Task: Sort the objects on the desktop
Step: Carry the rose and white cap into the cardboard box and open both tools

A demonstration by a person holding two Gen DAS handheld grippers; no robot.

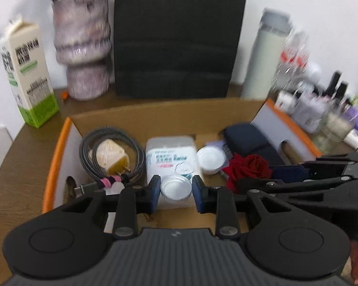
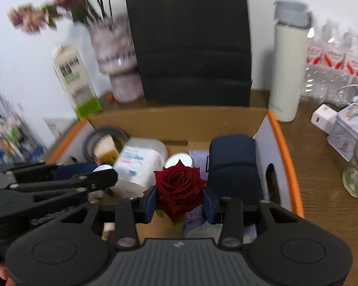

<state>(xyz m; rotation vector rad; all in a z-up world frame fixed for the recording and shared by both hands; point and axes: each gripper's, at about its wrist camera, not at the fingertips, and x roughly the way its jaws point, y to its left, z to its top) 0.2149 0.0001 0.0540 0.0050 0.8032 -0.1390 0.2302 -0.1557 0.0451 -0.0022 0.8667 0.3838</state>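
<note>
While the right hand-held gripper (image 2: 179, 199) clamps a red rose (image 2: 177, 188) above the cardboard box (image 2: 284, 157), the left hand-held gripper (image 1: 176, 190) grips a small round tin (image 1: 176, 187) over that box on the counter (image 2: 322, 190).

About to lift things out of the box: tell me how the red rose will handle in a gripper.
The red rose is probably very light and fragile: soft layered petals could bruise under the right gripper's pads. It sits between those pads already. With only a short stem visible below, it may tip or slip if squeezed lightly.
</note>
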